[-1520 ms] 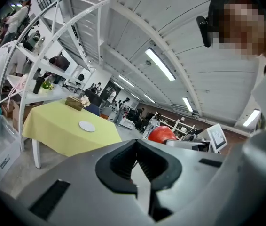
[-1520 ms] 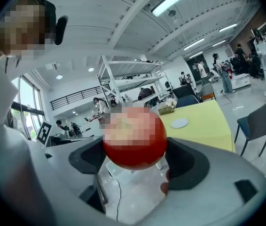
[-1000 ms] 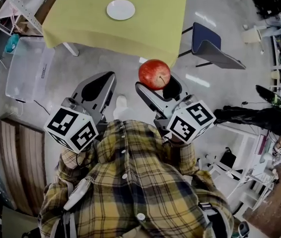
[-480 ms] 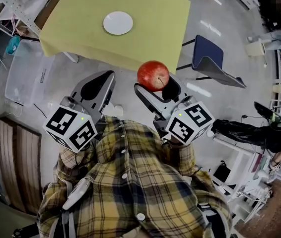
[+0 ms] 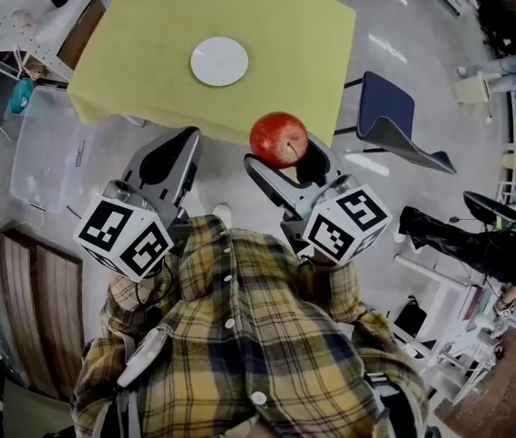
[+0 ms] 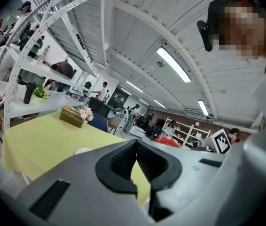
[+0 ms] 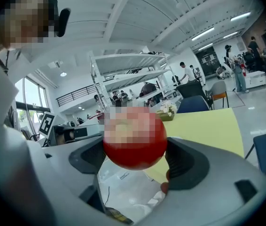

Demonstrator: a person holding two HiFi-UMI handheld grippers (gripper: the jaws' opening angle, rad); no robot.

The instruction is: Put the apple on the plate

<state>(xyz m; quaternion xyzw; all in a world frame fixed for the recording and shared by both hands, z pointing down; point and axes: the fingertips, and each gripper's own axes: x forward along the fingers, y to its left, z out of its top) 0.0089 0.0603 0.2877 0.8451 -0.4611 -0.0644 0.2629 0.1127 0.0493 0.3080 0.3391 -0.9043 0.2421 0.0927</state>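
A red apple (image 5: 279, 140) is held between the jaws of my right gripper (image 5: 281, 156), in the air short of the table's near edge. The right gripper view shows the apple (image 7: 134, 142) filling the gap between both jaws. A white plate (image 5: 220, 61) lies alone in the middle of the yellow table (image 5: 294, 35), farther off and to the left of the apple. My left gripper (image 5: 169, 158) hangs beside the right one, jaws together and nothing in them. In the left gripper view its pads meet (image 6: 136, 164), and the plate (image 6: 82, 150) peeks over the jaw.
A blue chair (image 5: 395, 112) stands right of the table. A clear plastic bin (image 5: 44, 135) sits on the floor at the left. A brown tissue box (image 6: 72, 116) with flowers rests at the table's far side. White shelving (image 6: 34, 79) runs along the left.
The table and plate have slid lower and nearer in the head view as I walk toward them. The apple stays gripped in the right gripper; the left stays shut.
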